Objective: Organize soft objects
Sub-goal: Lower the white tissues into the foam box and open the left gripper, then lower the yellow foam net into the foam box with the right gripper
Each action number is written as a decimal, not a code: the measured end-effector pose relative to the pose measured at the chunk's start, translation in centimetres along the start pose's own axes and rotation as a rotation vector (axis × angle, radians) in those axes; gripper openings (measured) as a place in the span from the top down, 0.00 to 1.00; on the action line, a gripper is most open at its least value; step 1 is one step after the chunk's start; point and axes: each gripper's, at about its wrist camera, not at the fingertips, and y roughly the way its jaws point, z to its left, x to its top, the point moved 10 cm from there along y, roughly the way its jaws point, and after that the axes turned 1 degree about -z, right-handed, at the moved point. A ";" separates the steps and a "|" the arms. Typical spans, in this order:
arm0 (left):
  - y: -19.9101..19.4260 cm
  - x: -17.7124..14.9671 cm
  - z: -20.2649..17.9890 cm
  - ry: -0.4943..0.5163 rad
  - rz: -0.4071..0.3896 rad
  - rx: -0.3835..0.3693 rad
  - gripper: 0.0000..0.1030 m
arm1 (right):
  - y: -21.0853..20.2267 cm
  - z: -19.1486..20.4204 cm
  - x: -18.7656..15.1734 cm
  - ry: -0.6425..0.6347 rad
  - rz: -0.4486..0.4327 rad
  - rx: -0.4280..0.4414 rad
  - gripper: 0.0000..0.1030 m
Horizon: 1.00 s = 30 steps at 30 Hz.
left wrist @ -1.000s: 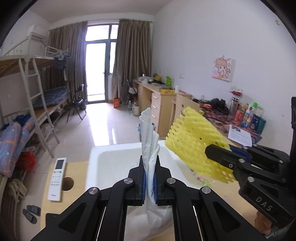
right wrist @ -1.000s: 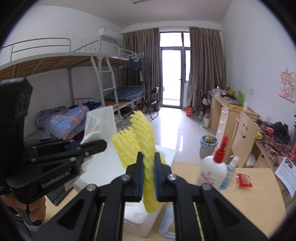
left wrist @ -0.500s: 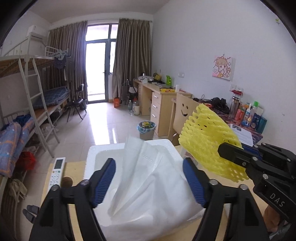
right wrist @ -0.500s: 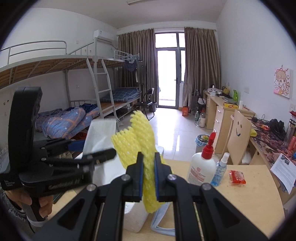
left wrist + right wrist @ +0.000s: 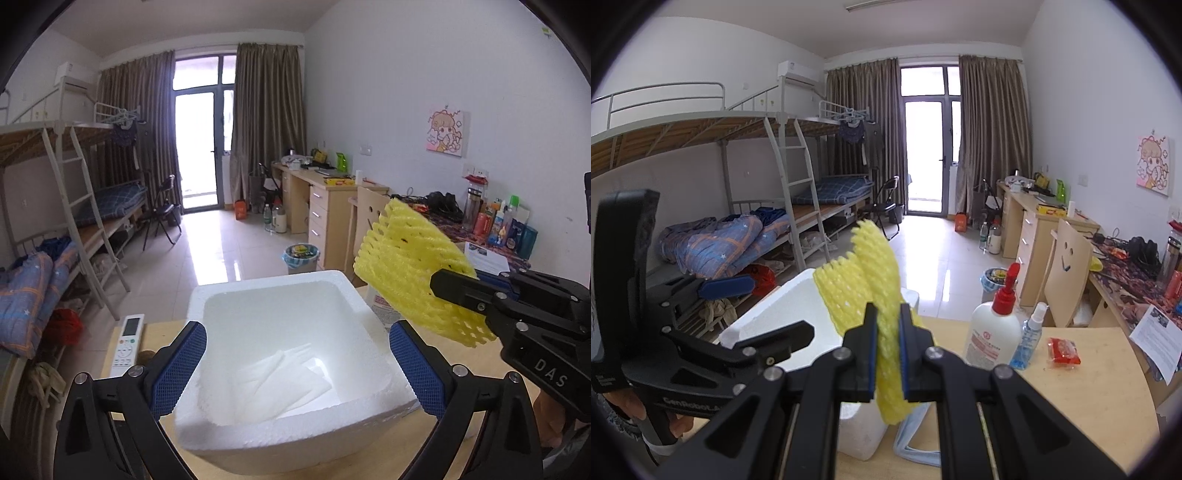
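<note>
Your white foam box [image 5: 280, 295] sits on the table [image 5: 1089, 398] as the collecting bin, so the soft things go inside it. The white plastic bag [image 5: 280, 380] lies flat on the box floor. Your left hand-held gripper [image 5: 297, 363] hangs over the box's near rim, jaws opening wide with nothing between them. Right of the box, your right hand-held gripper [image 5: 887, 360] is clamped tight on the yellow foam net [image 5: 864, 288], held above the box's edge, likely next in.
</note>
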 end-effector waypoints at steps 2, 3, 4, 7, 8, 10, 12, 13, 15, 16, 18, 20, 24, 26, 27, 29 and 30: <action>-0.5 0.0 0.6 -0.009 -0.007 0.021 0.03 | 0.2 0.2 0.0 -0.003 0.005 0.004 0.88; -0.8 -0.1 0.9 -0.015 -0.012 0.029 0.03 | 0.4 0.2 -0.1 -0.002 0.008 0.008 0.88; -1.3 -0.1 1.3 -0.023 -0.016 0.038 0.03 | 0.6 0.3 -0.1 -0.003 0.013 0.013 0.88; -2.7 -0.4 2.5 -0.044 -0.031 0.061 0.03 | 1.5 0.8 -0.2 -0.003 0.031 0.035 0.88; -3.1 -0.5 2.8 -0.048 -0.036 0.073 0.03 | 1.7 1.1 -0.1 -0.005 0.033 0.043 0.88; -4.4 -0.8 3.9 -0.059 -0.056 0.110 0.03 | 2.0 1.7 0.0 -0.013 0.032 0.052 0.88; -5.4 -1.2 4.6 -0.069 -0.065 0.130 0.03 | 2.2 2.3 0.1 -0.017 0.034 0.067 0.88; -5.9 -1.5 5.1 -0.079 -0.067 0.140 0.03 | 2.3 2.7 0.0 -0.021 0.034 0.076 0.88; -6.8 -1.9 6.0 -0.090 -0.068 0.165 0.03 | 2.6 3.4 0.1 -0.025 0.034 0.090 0.88; -7.1 -2.1 6.3 -0.091 -0.067 0.176 0.03 | 2.8 3.7 0.1 -0.027 0.034 0.096 0.88; -7.6 -2.7 7.1 -0.093 -0.061 0.201 0.03 | 3.2 4.2 0.1 -0.030 0.036 0.105 0.88; -7.9 -3.1 7.6 -0.105 -0.058 0.217 0.03 | 3.8 4.7 0.1 -0.033 0.041 0.112 0.88; -8.4 -4.0 8.7 -0.129 -0.052 0.235 0.03 | 4.5 5.2 0.0 -0.031 0.049 0.122 0.88; -8.4 -4.3 9.3 -0.144 -0.049 0.237 0.03 | 5.0 5.4 0.1 -0.027 0.052 0.124 0.88; -8.5 -4.5 9.4 -0.148 -0.049 0.234 0.03 | 5.1 5.6 0.1 -0.027 0.055 0.127 0.88; -8.4 -4.6 9.6 -0.156 -0.052 0.236 0.03 | 5.5 5.6 -0.1 -0.034 0.062 0.121 0.88; -8.6 -4.6 9.7 -0.159 -0.055 0.234 0.03 | 5.6 5.6 -0.1 -0.035 0.063 0.119 0.88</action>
